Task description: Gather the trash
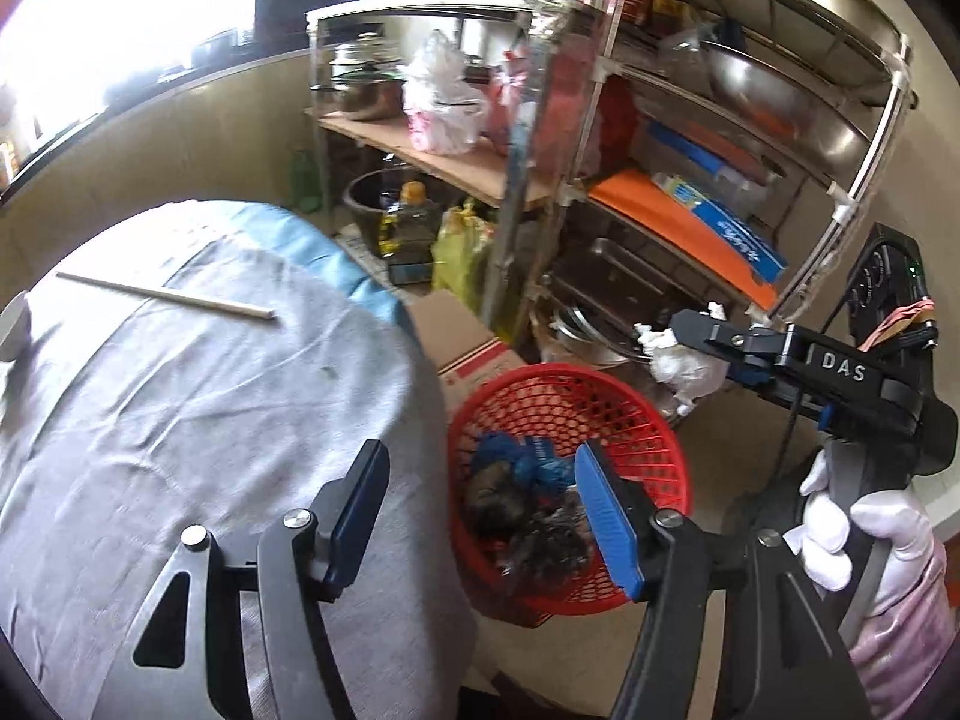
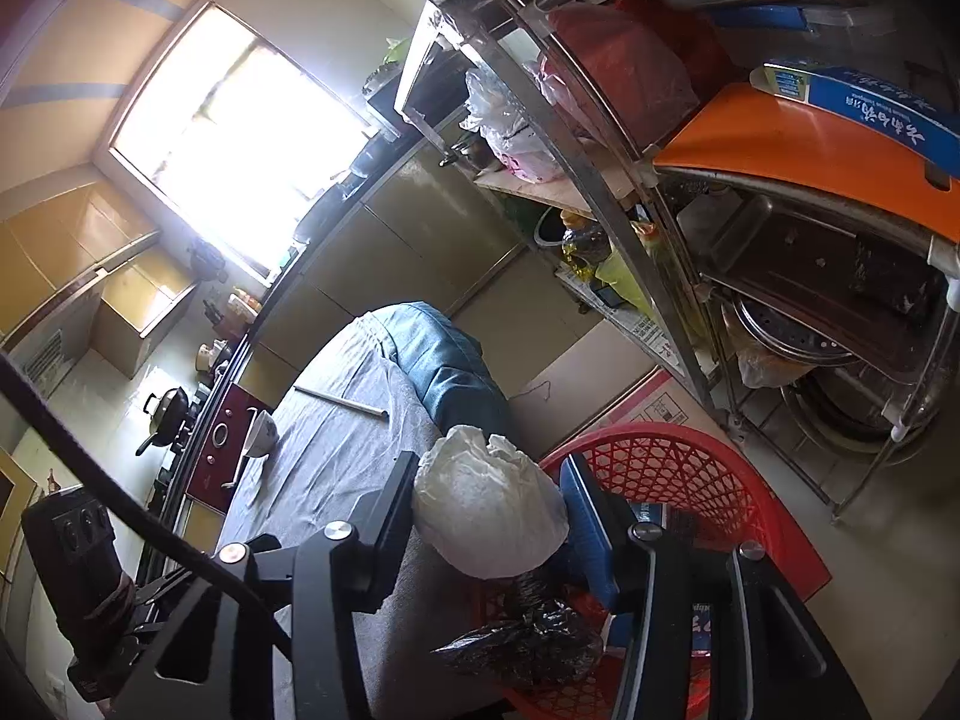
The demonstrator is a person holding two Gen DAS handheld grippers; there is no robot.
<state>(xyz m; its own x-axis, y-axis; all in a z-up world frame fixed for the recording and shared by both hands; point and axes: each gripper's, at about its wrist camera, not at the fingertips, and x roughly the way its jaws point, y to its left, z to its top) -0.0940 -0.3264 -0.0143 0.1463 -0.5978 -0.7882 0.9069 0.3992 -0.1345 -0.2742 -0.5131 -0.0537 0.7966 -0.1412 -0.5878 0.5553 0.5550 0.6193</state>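
Your left gripper (image 1: 480, 516) has its blue-padded fingers (image 1: 606, 516) spread wide with nothing between them. The left finger hangs over the grey cloth-covered counter (image 1: 198, 420); the right finger hangs over the round red plastic mesh basket (image 1: 636, 396). Between and just beyond the fingertips, inside the basket, lie a crumpled blue wrapper (image 1: 522, 468) and a crinkled black plastic bag (image 1: 540, 546).

Your right gripper (image 2: 489, 510) has its fingers closed on a crumpled white paper wad (image 2: 489, 510). The wad is a rounded lump with no clear long axis; it bulges up past the fingertips. It hangs over the basket's near rim, beside the counter's edge, with the black bag under it.

From the left wrist, the right gripper's side reads "DAS", and a white-gloved hand (image 1: 864, 534) grips its handle.

Far beyond your left fingers, a thin pale stick (image 1: 168, 297) lies flat on the counter, its length running across your view. Beyond the right fingers, a metal rack (image 2: 660, 210) holds an orange board (image 2: 780, 150) and a long blue box (image 2: 870, 108) printed with Chinese characters, too small to read surely.
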